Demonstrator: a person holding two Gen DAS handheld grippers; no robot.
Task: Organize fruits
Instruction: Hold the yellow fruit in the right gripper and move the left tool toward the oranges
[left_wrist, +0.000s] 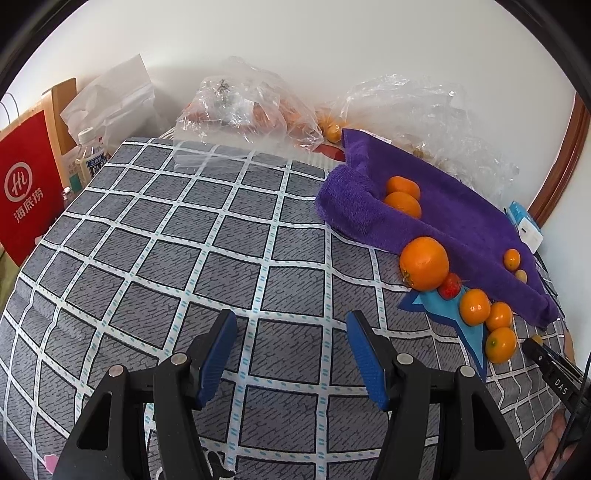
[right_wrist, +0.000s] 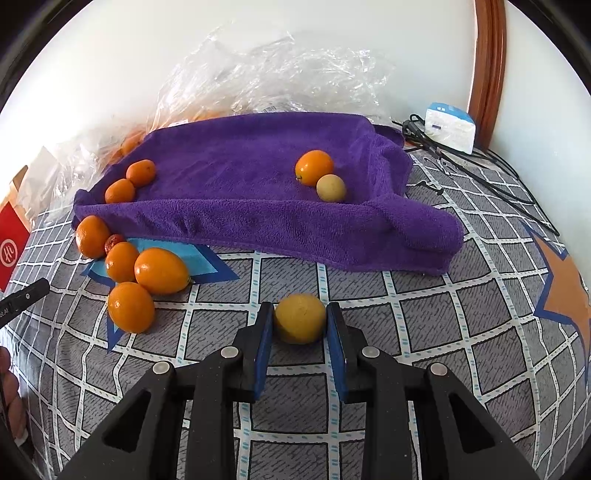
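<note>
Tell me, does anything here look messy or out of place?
Yes. The purple towel lies rumpled and folded over, and a clump of oranges plus one small red fruit sits off it on the checked cloth.

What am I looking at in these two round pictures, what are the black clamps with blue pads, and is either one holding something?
No robot arm here: a person carries a hand-held two-finger gripper in each hand, and each has a wide-angle camera looking along its fingers. That explains the round, bent pictures.

The left wrist view shows the left gripper, jaws apart with nothing between them, over a grey checked cloth.

The right wrist view shows the right gripper closed on a yellow fruit.

Behind it lies a purple towel with raised edges, holding four fruits, three orange and one pale yellow. In front of its left corner sits a cluster of orange fruits with one small red fruit among them. Crumpled clear plastic bags lie against the wall.
</note>
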